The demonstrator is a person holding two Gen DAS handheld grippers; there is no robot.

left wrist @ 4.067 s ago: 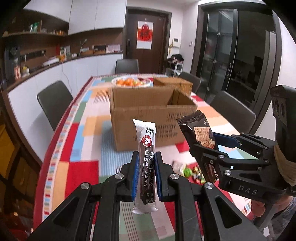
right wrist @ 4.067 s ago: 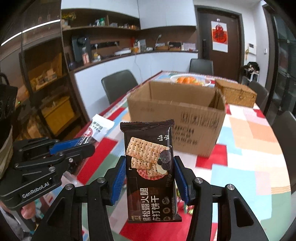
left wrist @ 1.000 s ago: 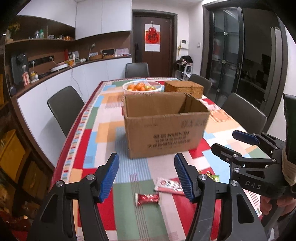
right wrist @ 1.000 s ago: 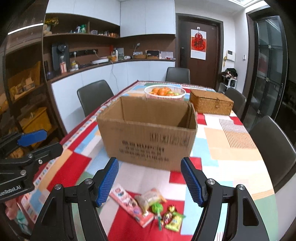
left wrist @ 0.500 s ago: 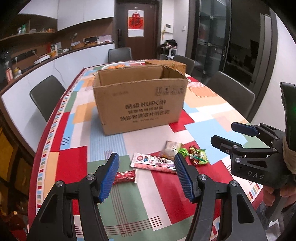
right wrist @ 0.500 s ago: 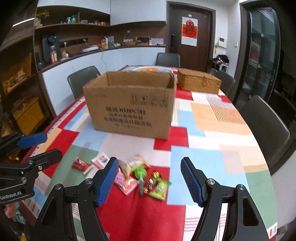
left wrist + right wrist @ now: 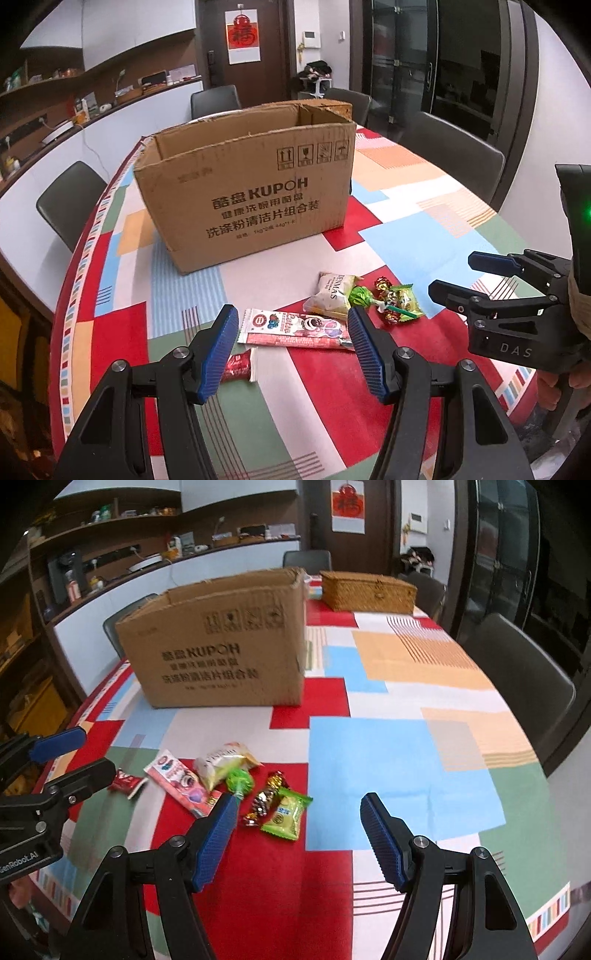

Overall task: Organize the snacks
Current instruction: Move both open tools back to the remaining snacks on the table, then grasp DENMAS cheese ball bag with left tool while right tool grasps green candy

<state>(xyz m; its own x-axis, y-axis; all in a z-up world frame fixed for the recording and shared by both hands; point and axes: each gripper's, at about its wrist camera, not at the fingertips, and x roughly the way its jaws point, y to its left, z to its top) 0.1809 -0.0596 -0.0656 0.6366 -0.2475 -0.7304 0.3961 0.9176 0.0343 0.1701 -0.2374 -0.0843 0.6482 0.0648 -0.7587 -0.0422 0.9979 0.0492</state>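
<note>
snacks loose on table | left gripper jaws wide, empty | right gripper jaws wide, empty

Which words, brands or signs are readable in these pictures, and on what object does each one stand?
"KUPOH": cardboard box, above Chinese lines and four handling symbols.
"DENMAS": white snack packet.
"DAS": right gripper body.
"GenRobot.AI", partly cut off: left gripper body.
Red door poster: one Chinese character.
Other wrappers: too small to read.
</note>
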